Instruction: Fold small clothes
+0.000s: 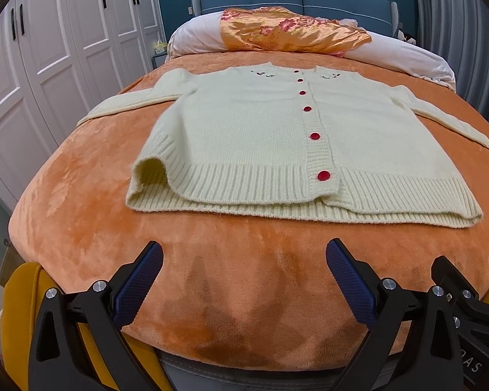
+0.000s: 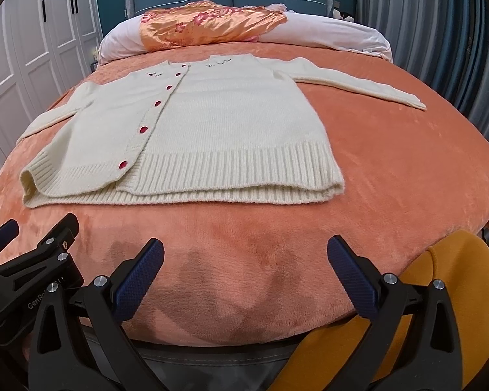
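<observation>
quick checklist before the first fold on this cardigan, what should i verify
1. Cream knit cardigan with red buttons lies flat, front up: ok.
2. Buttons fastened all the way: cannot tell.
3. Both sleeves spread outward, left sleeve and right sleeve: ok.
4. Left tool open, holding nothing: ok.
5. Right tool open, holding nothing: ok.
6. Hem corner flat: not ok, it gapes open.

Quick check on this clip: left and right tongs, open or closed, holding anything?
Left tongs: open, holding nothing, short of the cream cardigan.
Right tongs: open, holding nothing, over the orange blanket.
</observation>
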`<action>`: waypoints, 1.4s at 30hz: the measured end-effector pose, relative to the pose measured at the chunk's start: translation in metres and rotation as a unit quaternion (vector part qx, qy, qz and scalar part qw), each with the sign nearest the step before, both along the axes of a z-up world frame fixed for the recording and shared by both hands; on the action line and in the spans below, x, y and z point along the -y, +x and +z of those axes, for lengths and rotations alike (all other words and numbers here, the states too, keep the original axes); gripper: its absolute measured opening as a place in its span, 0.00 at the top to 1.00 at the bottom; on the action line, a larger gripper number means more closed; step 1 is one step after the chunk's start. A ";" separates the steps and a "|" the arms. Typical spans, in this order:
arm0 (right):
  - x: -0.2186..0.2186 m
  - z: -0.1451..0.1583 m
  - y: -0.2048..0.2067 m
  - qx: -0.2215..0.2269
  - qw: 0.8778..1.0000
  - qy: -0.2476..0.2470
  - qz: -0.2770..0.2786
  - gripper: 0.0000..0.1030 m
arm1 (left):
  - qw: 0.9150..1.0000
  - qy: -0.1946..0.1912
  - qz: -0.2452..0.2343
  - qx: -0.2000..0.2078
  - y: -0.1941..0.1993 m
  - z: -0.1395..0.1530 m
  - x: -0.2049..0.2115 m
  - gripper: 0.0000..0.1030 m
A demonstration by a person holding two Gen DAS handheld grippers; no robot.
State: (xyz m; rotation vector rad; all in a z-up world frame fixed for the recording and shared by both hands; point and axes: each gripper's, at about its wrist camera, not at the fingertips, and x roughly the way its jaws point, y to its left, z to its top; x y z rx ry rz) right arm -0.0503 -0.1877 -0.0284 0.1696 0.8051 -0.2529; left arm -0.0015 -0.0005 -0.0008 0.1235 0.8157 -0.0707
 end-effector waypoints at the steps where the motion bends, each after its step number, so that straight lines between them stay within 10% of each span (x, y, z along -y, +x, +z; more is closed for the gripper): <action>1: 0.000 0.000 0.000 0.000 1.000 0.000 0.000 0.05 | 1.000 0.000 0.000 0.000 0.000 0.000 0.000 0.05; 42: 0.000 -0.001 0.000 -0.001 1.000 0.001 0.000 0.05 | 1.000 0.002 0.001 0.001 -0.001 0.003 0.001 0.06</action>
